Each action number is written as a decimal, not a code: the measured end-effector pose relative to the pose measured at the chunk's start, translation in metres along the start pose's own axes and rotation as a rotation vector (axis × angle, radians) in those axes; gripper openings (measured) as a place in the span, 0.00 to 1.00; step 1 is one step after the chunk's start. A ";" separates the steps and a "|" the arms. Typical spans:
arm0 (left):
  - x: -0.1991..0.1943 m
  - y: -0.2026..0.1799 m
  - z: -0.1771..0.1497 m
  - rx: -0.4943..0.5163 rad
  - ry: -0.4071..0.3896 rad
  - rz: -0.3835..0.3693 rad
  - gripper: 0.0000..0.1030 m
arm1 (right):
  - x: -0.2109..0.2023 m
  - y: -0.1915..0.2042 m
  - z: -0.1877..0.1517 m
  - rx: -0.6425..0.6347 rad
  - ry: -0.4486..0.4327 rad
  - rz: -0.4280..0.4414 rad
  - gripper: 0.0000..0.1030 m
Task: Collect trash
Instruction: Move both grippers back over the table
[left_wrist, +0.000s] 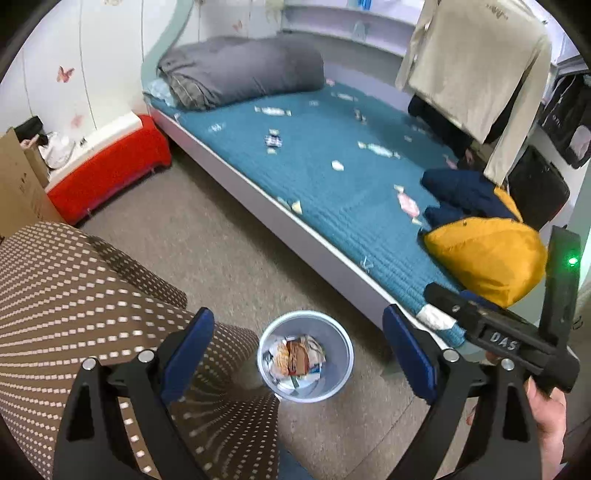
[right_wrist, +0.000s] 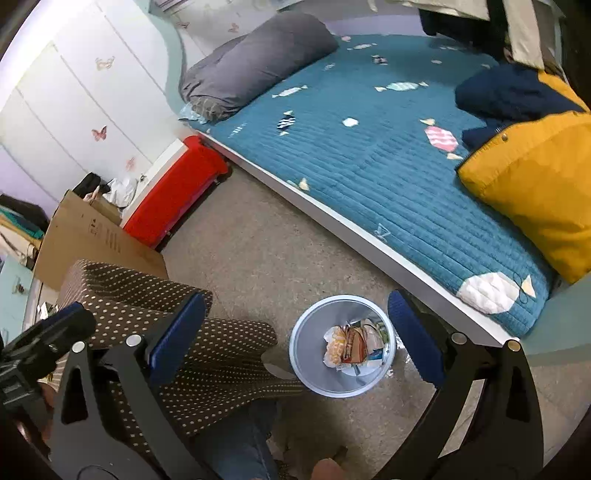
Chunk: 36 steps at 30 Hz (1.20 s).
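Wrappers in bin (left_wrist: 305, 356) crumpled together, print unreadable; bin's far side partly behind right gripper's (right_wrist: 297, 336) pad in right view. Person's hand (left_wrist: 546, 413) cut off at frame edge, 4 o'clock. Left gripper (left_wrist: 298, 349) angled down over bin, fingers spread wide, nothing between them. Right gripper likewise wide, empty, bin at 1 o'clock of its centre. Bin on carpet (left_wrist: 229, 236) beside bed (left_wrist: 332, 192); dotted fabric (left_wrist: 74, 295) at 9 o'clock.

Pale round bin (left_wrist: 305, 356) upright on carpet, crumpled wrappers (left_wrist: 295, 360) inside
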<state>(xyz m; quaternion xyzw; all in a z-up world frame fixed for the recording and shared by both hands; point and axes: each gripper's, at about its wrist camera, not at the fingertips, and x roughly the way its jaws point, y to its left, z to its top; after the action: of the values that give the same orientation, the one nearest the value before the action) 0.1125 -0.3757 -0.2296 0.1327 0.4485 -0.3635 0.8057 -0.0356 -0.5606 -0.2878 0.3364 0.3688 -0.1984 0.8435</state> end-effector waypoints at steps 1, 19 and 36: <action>-0.004 0.000 0.001 0.001 -0.011 0.000 0.88 | -0.003 0.004 0.001 -0.010 -0.007 0.004 0.94; -0.109 0.044 -0.027 -0.049 -0.215 0.045 0.88 | -0.057 0.117 0.004 -0.210 -0.105 0.110 0.94; -0.195 0.174 -0.091 -0.269 -0.347 0.345 0.93 | -0.067 0.266 -0.027 -0.479 -0.089 0.198 0.94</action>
<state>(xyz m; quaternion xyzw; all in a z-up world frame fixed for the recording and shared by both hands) 0.1131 -0.1136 -0.1407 0.0345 0.3190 -0.1754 0.9308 0.0626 -0.3507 -0.1390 0.1525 0.3331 -0.0367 0.9297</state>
